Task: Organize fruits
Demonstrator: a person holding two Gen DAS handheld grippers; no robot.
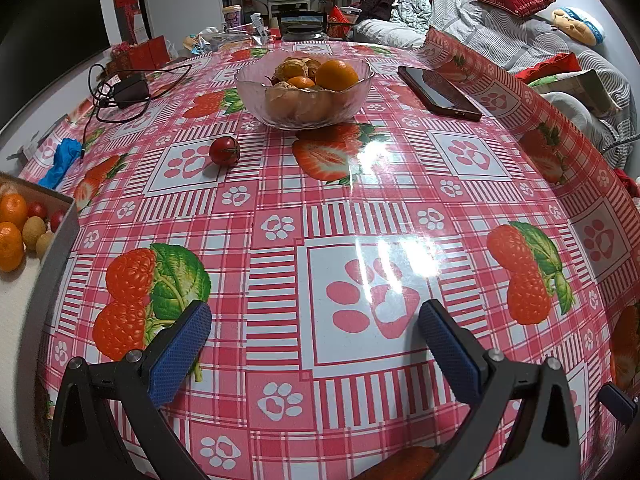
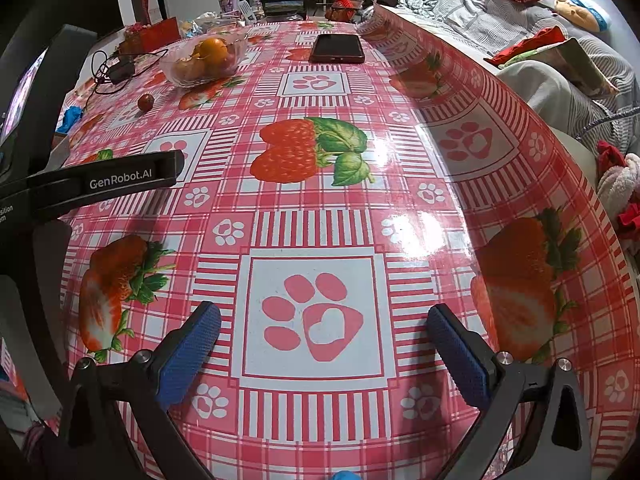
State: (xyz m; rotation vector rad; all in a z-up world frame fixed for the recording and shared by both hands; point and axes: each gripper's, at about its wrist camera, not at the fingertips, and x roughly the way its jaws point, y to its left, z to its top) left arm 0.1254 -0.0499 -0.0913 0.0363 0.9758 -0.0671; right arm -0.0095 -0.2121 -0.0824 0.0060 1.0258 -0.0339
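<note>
Left tongs (image 1: 314,320), right tongs (image 2: 324,322) both apart, empty; cardboard box (image 1: 60,224) of fruit only in left view.

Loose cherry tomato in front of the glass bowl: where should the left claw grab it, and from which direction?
Probably across the cherry tomato at its widest middle, coming from above or the near side. It is small, round and sits alone on the tablecloth, clear of the glass bowl. The left claw is open and empty.
</note>
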